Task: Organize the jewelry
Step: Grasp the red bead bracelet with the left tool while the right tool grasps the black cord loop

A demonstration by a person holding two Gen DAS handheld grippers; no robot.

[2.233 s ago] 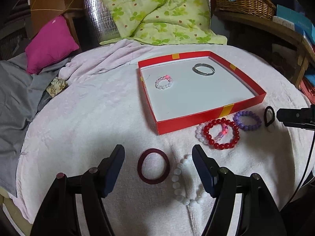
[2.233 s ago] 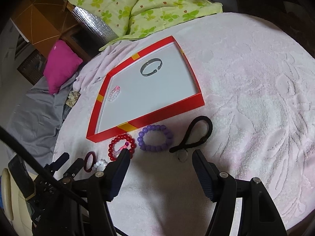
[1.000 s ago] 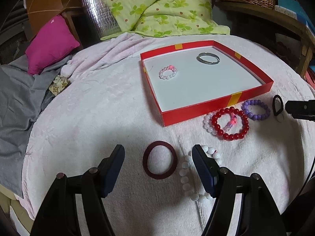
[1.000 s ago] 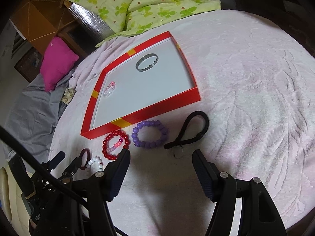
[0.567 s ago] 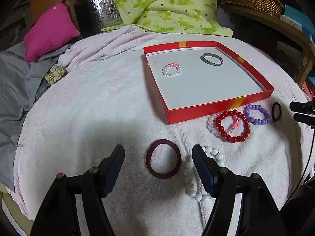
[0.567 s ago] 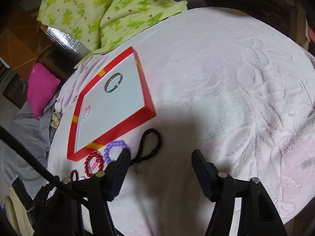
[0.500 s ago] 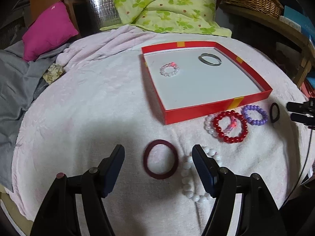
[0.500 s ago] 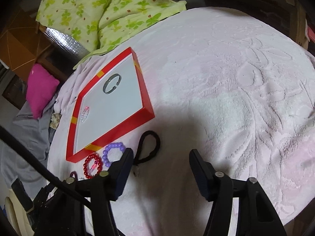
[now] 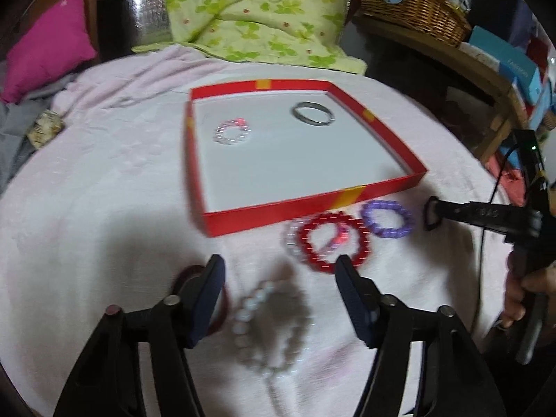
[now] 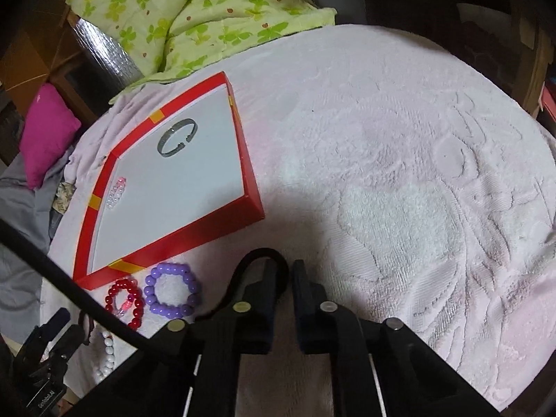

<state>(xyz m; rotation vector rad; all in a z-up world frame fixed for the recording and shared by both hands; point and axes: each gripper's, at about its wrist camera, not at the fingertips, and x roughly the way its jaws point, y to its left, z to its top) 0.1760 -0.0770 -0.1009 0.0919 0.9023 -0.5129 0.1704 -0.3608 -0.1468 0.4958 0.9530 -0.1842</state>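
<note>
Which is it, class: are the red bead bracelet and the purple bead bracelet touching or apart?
Apart. The right wrist view shows a strip of pale cloth between the red bead bracelet and the purple bead bracelet.

Both cameras ride on hand-held grippers and look steeply down along their fingers at a pink cloth (image 10: 399, 180), close above it. The left view, somewhat blurred, faces the red tray (image 9: 351, 198) head-on; the right view sees it from the side. Both share the tray and the purple bracelet (image 10: 172, 290).
</note>
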